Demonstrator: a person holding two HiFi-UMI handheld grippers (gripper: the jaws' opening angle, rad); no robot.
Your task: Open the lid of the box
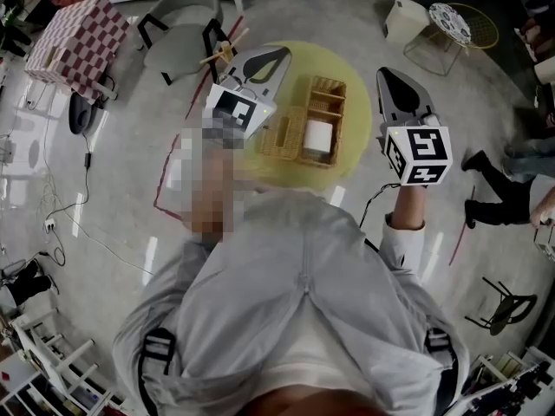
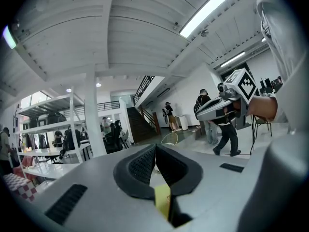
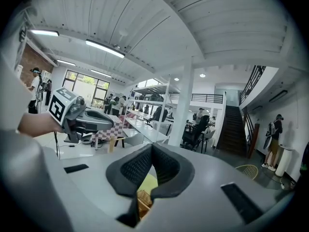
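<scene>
Wicker box (image 1: 323, 115) sits mid yellow tabletop (image 1: 360, 159); probably light, stiff and snaggy. The woven panel (image 1: 282, 137) looks like its lid, best gripped by the free edge. Left tongs (image 1: 279, 55) and right tongs (image 1: 388, 76) are pressed together, empty, raised over the tabletop edges.

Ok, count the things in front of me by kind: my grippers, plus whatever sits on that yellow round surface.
Grippers: 2, the left gripper and the right gripper
Wicker box: 1
White roll: 1, standing in the box
Total: 4
</scene>
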